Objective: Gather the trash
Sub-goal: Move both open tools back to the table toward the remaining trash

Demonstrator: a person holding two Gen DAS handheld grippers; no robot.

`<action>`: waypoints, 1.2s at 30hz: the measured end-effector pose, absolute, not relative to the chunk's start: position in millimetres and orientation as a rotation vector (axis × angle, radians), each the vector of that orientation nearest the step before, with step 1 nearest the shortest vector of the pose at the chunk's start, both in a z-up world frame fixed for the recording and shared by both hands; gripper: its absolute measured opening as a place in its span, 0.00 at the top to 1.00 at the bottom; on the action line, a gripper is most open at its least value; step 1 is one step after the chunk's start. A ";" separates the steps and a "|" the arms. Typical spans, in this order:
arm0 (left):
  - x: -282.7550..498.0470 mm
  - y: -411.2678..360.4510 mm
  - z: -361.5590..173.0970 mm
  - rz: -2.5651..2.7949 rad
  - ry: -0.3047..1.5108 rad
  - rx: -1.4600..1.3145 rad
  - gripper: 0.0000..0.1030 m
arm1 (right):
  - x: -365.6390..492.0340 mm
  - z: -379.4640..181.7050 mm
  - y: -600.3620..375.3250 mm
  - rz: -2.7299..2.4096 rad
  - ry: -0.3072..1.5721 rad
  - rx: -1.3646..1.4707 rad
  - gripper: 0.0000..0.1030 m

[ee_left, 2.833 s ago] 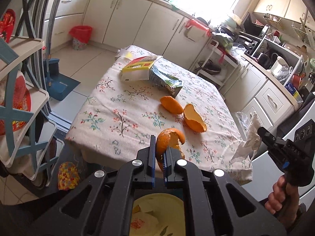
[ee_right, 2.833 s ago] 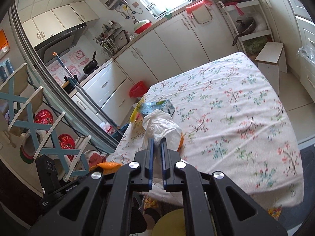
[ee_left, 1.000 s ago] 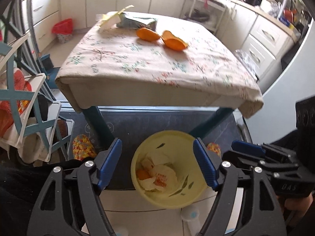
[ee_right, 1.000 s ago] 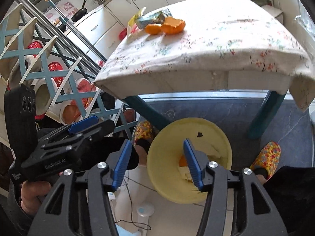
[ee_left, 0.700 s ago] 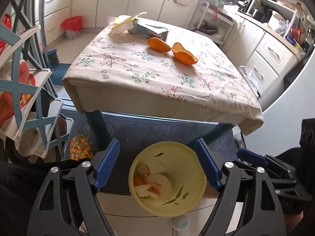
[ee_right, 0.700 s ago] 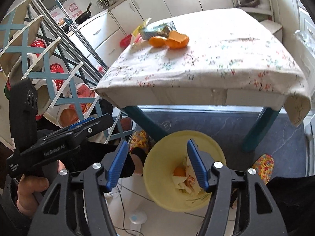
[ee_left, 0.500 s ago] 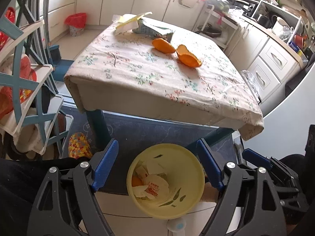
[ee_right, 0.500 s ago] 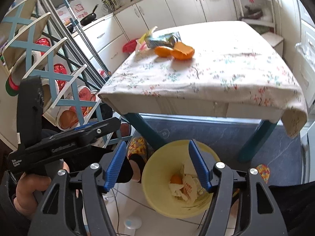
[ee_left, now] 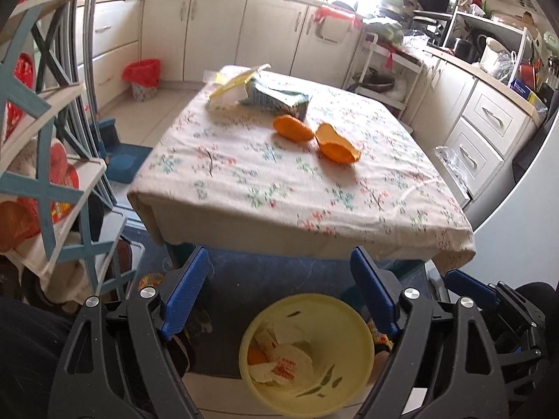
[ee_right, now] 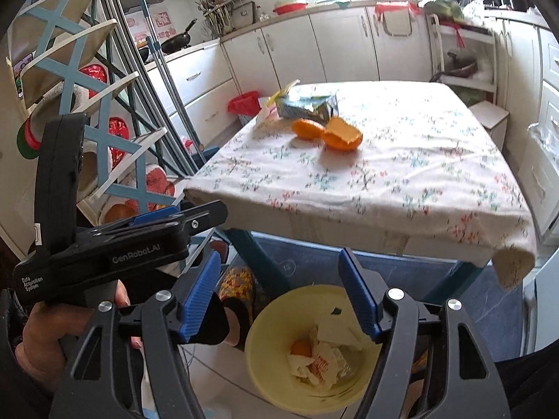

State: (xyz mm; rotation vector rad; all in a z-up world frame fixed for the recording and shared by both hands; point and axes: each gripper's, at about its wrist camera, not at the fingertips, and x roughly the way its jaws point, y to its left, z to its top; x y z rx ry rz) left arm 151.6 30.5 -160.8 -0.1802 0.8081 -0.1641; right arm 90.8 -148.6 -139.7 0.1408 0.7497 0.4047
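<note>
A: Closest to the left claw (ee_left: 279,296)?

B: Yellow bin (ee_left: 307,354) on the floor, just under and between the blue pads. Paper scraps and a bit of orange peel inside. Jaws wide and opening more, nothing held.

A: And the right claw (ee_right: 279,296)?

B: Same bin (ee_right: 311,345), low and a bit to the right. Jaws opening too, nothing between them. Left claw (ee_right: 181,220) seen close by on the left side, gripped by a hand (ee_right: 59,335).

A: Room to move?

B: Open floor past the bin, then the near edge of the desk (ee_left: 401,202), with the flowered cloth hanging over it. Blue legs under there. Rack (ee_left: 45,160) with crossed bars tight on the left. Drawers (ee_left: 478,132) close on the right.

A: Trash left up top?

B: Two orange peels (ee_left: 314,136), side by side, well past the near edge and far from both claws. Behind them a blue packet (ee_left: 279,99) and a yellow wrapper (ee_left: 234,85) near the far edge.

A: Farther still?

B: Red bin (ee_left: 143,76) by the white cupboards.
</note>
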 end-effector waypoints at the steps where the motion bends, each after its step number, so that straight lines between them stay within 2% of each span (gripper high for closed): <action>1: 153.4 31.3 -159.3 -0.162 0.803 -0.181 0.22 | 92.0 -138.5 -149.1 0.401 0.742 0.139 0.33; 5: 163.6 35.7 -152.5 -0.152 0.777 -0.192 0.21 | 97.3 -133.8 -153.7 0.379 0.710 0.142 0.30; 21: 225.8 33.4 -135.4 -0.155 0.770 -0.225 0.21 | 167.4 -105.9 -175.5 0.347 0.697 0.140 0.30; 30: 296.2 42.2 -129.5 -0.076 0.798 -0.156 0.21 | 245.1 -110.1 -174.5 0.365 0.790 0.076 0.30; 36: 351.2 37.4 -134.9 -0.062 0.834 -0.083 0.21 | 291.1 -126.7 -177.5 0.370 0.860 0.131 0.30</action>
